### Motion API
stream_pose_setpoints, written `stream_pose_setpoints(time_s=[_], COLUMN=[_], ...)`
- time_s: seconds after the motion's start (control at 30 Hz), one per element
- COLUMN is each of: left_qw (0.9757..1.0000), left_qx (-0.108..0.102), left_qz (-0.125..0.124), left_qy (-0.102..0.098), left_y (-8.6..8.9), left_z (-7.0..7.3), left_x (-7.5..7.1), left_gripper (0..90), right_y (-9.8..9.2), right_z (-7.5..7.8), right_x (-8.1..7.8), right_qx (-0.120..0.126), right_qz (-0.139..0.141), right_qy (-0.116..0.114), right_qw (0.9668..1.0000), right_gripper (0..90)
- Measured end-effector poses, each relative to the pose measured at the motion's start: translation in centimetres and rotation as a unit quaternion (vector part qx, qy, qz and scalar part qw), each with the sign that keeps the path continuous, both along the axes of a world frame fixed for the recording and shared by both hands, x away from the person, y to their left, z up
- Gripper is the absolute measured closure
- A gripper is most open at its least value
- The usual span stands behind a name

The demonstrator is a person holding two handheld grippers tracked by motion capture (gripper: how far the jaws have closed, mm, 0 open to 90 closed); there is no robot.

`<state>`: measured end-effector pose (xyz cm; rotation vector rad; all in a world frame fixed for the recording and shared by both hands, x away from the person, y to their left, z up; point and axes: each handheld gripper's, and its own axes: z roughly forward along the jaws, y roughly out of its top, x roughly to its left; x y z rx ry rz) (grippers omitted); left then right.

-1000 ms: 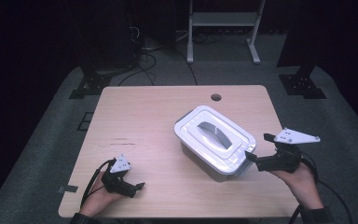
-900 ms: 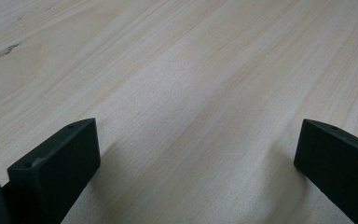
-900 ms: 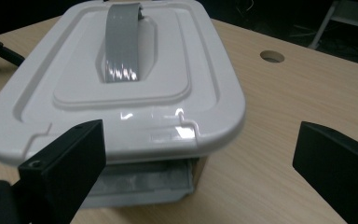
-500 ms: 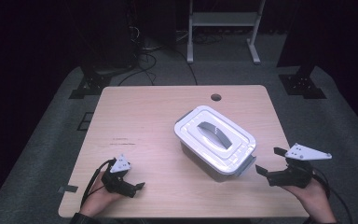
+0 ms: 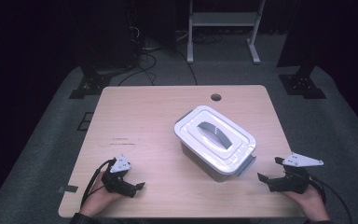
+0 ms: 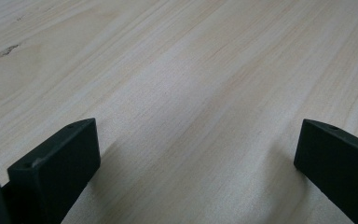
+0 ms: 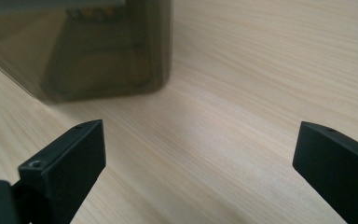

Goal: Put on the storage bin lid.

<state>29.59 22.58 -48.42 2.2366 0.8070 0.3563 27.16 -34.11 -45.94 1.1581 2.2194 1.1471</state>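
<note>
On the worktop: a lidded white box [image 5: 214,142] sits right of middle, turned at an angle, lid on with its grey handle [image 5: 214,134] up top.
Right claw [image 5: 270,170]: jaws wide apart, gripping nothing, parked at the near right corner — its own view has the box's dark lower wall [image 7: 107,51] up ahead and bare wood between the jaws.
What changed: a second ago that claw was right up against the box's near right end; now it's pulled back toward the person and sits apart from it.
Left claw [image 5: 139,186]: jaws spread too, empty, resting by the near left edge — hasn't budged.
Box position: same spot, lid looks seated.
My read: the right hand let go and backed off, so this bit of box handling looks finished, or paused.
</note>
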Motion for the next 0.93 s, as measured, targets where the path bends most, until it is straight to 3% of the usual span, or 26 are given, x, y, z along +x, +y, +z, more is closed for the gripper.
stream_pose_setpoints(time_s=[0.43, 0.93], left_qw=[1.0, 1.0], left_qx=[0.0, 0.0], left_qz=[0.0, 0.0], left_qy=[0.0, 0.0], left_y=[0.0, 0.0], left_z=[0.0, 0.0], left_x=[0.0, 0.0], left_gripper=[0.0, 0.0], right_y=[-0.2, 0.0], right_z=[-2.2, -2.7], right_x=[0.2, 0.3], right_qx=[-0.044, -0.052], right_qz=[0.013, 0.023], right_qy=[0.019, 0.035], right_qw=[0.9988, 0.9978], right_gripper=[1.6, 1.6])
